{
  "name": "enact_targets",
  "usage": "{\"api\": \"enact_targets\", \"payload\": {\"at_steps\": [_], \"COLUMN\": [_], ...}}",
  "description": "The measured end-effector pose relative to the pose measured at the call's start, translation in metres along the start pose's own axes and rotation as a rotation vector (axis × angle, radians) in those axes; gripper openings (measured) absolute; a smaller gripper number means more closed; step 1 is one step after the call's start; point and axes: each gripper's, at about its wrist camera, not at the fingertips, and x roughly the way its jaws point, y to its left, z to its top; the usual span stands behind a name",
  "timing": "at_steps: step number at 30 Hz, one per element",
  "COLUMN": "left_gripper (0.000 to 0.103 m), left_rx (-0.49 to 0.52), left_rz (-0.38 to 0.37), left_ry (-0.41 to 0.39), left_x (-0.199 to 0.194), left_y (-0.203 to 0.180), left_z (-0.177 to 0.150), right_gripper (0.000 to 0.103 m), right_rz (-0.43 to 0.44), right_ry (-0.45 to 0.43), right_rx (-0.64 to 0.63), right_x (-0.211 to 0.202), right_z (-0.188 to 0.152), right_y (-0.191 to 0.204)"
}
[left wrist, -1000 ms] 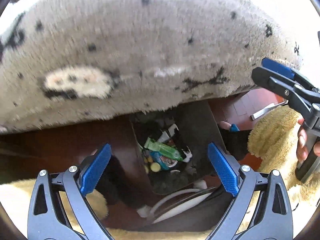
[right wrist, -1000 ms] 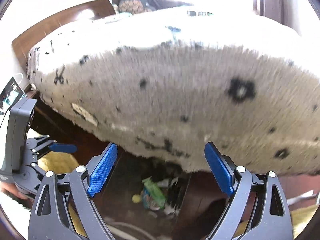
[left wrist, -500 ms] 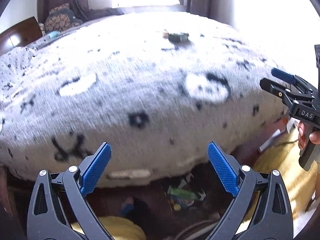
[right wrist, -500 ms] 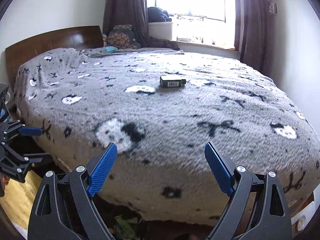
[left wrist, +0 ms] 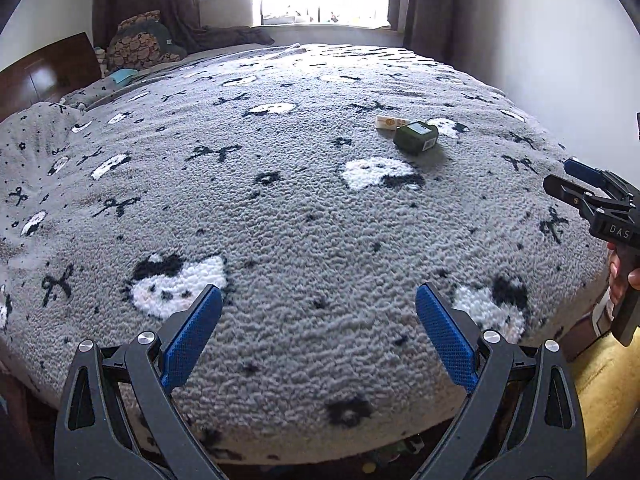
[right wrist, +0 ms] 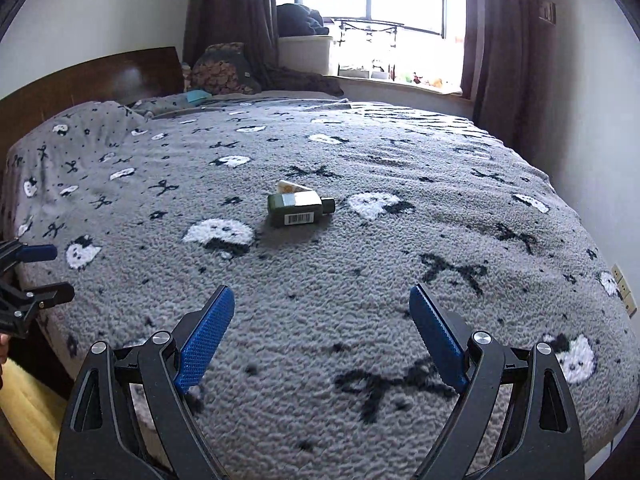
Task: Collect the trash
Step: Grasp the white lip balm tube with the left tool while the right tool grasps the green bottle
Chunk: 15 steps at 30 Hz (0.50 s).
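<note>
One green bottle (right wrist: 298,209), one small white box (right wrist: 294,188), one bed (right wrist: 360,300)

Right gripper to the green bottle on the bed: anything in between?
Nothing. In the right wrist view only bare patterned blanket lies between the open right gripper and the green bottle. A small white box sits behind the bottle.

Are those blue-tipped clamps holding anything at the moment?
No. Both the left hand-held gripper and right hand-held gripper are open and empty; the dark green bottle lies untouched on the grey patterned blanket.
</note>
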Motion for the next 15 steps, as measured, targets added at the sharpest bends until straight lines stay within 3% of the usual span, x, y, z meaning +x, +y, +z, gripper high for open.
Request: {"api": "enact_targets", "payload": {"at_steps": [15], "left_gripper": [0.092], "left_rx": [0.006], "left_rz": [0.006], "left_ry": [0.044], "left_x": [0.084], "left_y": [0.003], "left_z": [0.047], "right_gripper": [0.090], "right_rz": [0.059], "right_ry": [0.151], "right_rx": [0.040], "right_x": [0.132], "right_z": [0.047], "right_y": [0.014]}}
